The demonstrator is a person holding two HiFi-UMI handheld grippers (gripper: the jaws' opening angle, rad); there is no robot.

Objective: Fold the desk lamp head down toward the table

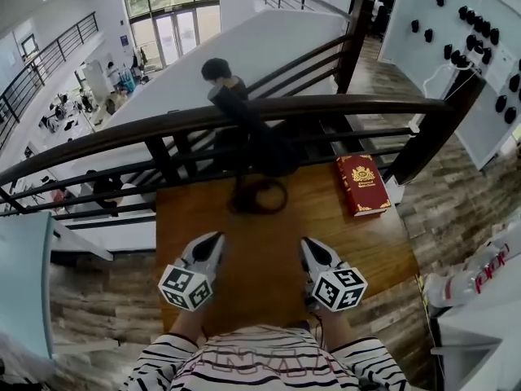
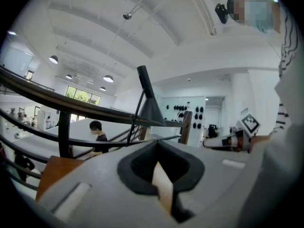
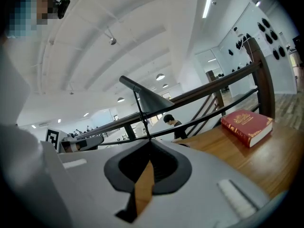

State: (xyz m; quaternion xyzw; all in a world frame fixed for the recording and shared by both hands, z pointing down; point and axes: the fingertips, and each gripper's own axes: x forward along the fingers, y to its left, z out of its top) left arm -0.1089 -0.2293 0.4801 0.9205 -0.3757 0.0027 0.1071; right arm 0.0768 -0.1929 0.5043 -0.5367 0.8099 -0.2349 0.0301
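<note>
We judge the fold as not yet begun. The lamp stands at the far edge of the table, its round base on the wood and its arm raised. In both gripper views the head sits high, about level with the railing, a dark cone widening downward. Nothing touches it.

The left gripper and the right gripper hang over the near part of the table, side by side, pointing toward the lamp but well apart from it. Each has its jaws pressed together with nothing between them, so they would have to part before taking the head or the arm. As we read it, all of the work is left: reach the lamp, steady it, and bring the head down toward the wood.

A red book lies flat at the far right of the table, near the base but apart from it. We think it lies clear of the head's path if the head folds toward us. The railing runs just behind the lamp and leaves little room on that side. Beyond it a person is on the stairs below, out of the way. Between the grippers and the base we see only bare wood
</note>
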